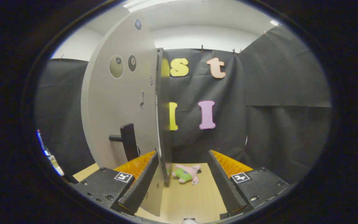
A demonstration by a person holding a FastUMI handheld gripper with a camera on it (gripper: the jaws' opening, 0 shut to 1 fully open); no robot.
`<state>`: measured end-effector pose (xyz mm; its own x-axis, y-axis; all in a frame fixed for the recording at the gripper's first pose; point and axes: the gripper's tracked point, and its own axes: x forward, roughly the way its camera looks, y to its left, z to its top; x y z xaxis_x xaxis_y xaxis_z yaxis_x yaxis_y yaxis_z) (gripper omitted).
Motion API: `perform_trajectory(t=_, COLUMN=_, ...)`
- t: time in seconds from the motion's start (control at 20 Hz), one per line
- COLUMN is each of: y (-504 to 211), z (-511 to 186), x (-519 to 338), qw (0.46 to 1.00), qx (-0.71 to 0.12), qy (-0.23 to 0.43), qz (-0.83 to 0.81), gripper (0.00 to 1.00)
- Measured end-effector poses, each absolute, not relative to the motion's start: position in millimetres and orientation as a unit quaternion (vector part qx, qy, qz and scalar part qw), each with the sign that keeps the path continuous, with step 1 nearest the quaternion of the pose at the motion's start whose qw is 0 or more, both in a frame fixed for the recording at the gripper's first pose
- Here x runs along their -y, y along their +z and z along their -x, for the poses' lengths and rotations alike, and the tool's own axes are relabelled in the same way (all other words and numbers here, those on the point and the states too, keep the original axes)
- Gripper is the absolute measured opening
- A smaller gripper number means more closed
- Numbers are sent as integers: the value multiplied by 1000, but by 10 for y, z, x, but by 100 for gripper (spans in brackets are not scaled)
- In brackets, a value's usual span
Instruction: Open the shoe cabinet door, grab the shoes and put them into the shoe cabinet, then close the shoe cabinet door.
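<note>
Jaws (182, 177) spread wide with nothing held, grey shoe cabinet door (120, 93) swung open edge-on just ahead, its free edge between them, pink-and-green plush shoe (187, 173) on wooden surface (194, 199) beyond

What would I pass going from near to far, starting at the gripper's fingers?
Gripper, fingers open, one to each side of the cabinet door's edge → door with its dark handle → pink and green plush toy on the wooden surface → black cloth wall.

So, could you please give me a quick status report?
Gripper open, astride edge of grey shoe cabinet door. Door ajar, black handle untouched. Pink-and-green plush toy on wooden floor ahead.
</note>
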<state>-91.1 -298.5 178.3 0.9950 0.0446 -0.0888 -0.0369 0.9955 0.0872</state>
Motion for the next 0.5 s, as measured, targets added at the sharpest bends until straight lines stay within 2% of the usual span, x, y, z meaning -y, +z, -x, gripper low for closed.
perform_trajectory(t=0.5, y=1810, z=842, x=2842, qw=997, qx=-50, qy=47, qz=-39, gripper=97)
